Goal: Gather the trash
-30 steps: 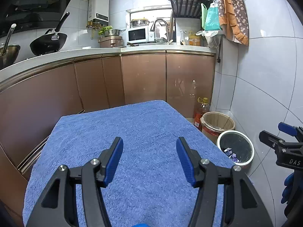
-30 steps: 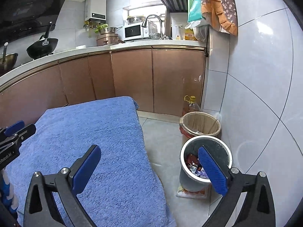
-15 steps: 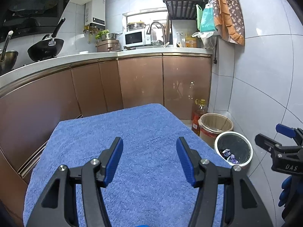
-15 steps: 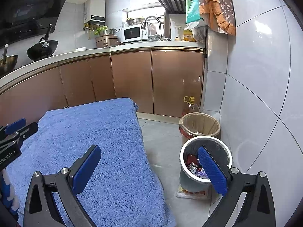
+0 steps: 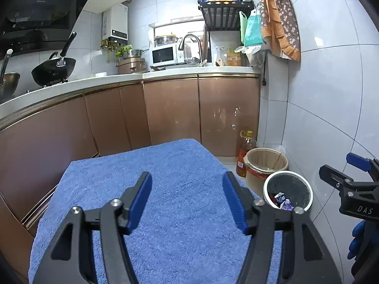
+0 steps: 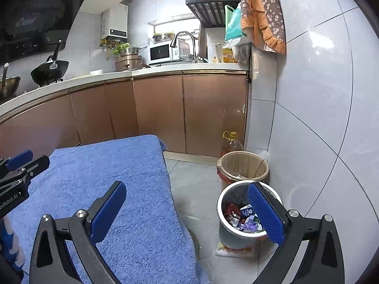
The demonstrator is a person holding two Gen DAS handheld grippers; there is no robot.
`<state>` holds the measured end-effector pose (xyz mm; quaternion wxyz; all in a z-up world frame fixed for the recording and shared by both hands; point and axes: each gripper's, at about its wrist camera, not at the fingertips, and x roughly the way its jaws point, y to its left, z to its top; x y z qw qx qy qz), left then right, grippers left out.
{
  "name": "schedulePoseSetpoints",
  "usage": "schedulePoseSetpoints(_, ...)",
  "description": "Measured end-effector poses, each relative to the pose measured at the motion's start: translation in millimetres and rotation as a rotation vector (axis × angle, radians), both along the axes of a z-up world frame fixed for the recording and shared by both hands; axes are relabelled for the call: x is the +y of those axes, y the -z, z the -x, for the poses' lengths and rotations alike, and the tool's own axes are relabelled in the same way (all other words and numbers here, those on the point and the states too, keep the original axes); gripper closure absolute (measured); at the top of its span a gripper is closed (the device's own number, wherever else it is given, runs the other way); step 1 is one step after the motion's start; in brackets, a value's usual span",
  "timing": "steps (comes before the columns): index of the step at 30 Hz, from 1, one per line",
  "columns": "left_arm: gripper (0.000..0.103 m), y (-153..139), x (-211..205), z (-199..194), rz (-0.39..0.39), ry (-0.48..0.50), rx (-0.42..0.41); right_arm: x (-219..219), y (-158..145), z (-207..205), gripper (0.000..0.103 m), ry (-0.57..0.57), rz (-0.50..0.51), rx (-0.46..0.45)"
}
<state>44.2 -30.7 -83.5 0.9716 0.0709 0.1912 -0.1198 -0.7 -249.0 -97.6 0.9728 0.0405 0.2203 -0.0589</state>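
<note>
A white-rimmed trash bin (image 6: 223,204) stands on the floor right of the table and holds several wrappers (image 6: 241,219); it also shows in the left wrist view (image 5: 287,174). The table is covered by a blue towel (image 5: 165,177), with no trash on it in view. My left gripper (image 5: 187,201) is open and empty above the towel. My right gripper (image 6: 187,209) is wide open and empty, over the table's right edge and the bin. Each gripper shows at the edge of the other's view.
A second, brown-lined bin (image 6: 242,165) and an oil bottle (image 6: 232,142) stand behind the white bin by the tiled wall. Brown kitchen cabinets (image 5: 170,108) run behind the table. A flat packet (image 6: 234,250) lies under the white bin.
Both views have tilted upward a little, so the table and bin sit lower in the frames. Both grippers stay open and empty.
</note>
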Motion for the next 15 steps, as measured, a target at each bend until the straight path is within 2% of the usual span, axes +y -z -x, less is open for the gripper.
schedulePoseSetpoints(15,0.041,-7.0,0.4,4.3,-0.006,-0.012,-0.021,-6.0,-3.4,1.9,0.0,0.003,-0.004,-0.013)
